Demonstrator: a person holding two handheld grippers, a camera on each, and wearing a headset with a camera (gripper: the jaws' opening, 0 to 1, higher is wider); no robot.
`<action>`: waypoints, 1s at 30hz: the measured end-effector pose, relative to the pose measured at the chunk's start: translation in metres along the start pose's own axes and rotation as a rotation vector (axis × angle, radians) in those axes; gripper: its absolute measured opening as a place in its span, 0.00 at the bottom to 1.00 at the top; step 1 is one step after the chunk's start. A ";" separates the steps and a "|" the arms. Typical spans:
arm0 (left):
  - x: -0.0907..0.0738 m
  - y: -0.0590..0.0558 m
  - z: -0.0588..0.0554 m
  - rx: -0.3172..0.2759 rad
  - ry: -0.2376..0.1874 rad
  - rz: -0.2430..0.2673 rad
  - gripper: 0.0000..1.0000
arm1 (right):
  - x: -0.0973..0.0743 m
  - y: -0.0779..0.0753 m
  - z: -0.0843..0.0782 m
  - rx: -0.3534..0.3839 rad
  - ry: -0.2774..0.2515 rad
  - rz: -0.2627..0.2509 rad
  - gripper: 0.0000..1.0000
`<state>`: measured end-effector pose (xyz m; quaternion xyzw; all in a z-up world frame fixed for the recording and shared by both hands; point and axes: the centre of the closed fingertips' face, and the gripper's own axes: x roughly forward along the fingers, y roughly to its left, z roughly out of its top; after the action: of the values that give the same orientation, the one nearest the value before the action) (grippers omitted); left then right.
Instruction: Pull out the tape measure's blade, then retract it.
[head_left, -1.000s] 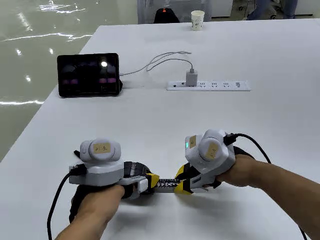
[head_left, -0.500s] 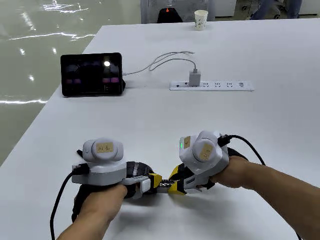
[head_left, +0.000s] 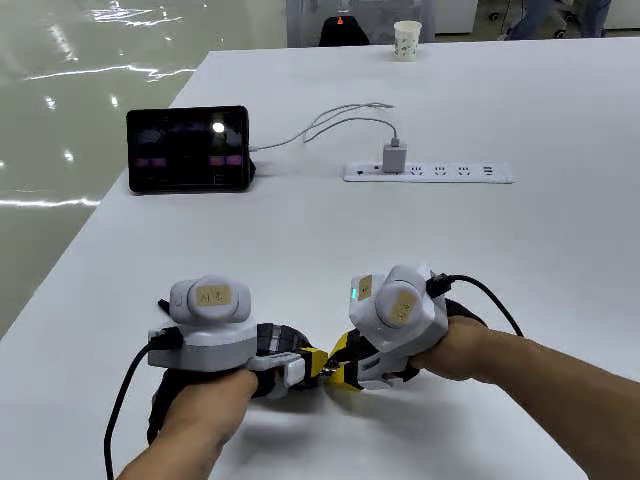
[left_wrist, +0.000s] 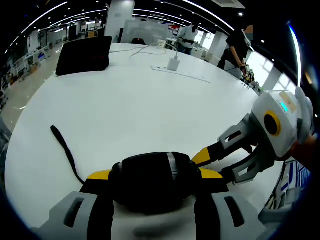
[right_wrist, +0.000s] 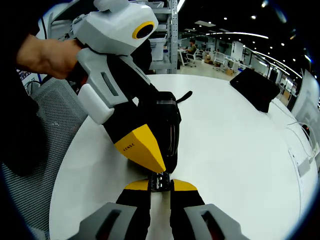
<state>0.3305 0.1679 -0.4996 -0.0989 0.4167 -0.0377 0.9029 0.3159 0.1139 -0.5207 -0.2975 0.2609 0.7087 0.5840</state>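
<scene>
The black tape measure rests on the white table, and my left gripper is shut on its body. In the left gripper view the round black case sits between the yellow-tipped jaws of the left gripper. My right gripper is shut on the blade's end hook, right at the case's mouth. Almost no blade shows between the two grippers. In the right gripper view the case stands just beyond the right gripper, with a yellow finger of the left gripper across it.
A dark tablet stands at the far left. A power strip with a plugged charger lies beyond the grippers. A paper cup sits at the far edge. The tape measure's wrist strap trails left.
My right gripper has moved left toward the tape measure, still holding the hook. The exposed length of blade has shrunk to almost nothing. The left gripper stays in place.
</scene>
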 end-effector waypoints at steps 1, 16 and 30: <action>0.000 0.000 0.000 0.000 0.000 0.000 0.60 | 0.000 0.000 0.000 0.000 -0.001 0.000 0.11; 0.000 0.000 0.000 -0.001 -0.001 -0.003 0.60 | 0.005 0.000 0.004 -0.007 -0.005 -0.006 0.11; -0.001 -0.001 -0.001 -0.003 0.000 -0.009 0.61 | 0.005 0.001 0.005 -0.004 -0.004 -0.010 0.12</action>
<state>0.3295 0.1673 -0.4993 -0.1019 0.4163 -0.0411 0.9026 0.3138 0.1211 -0.5211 -0.2983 0.2568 0.7071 0.5874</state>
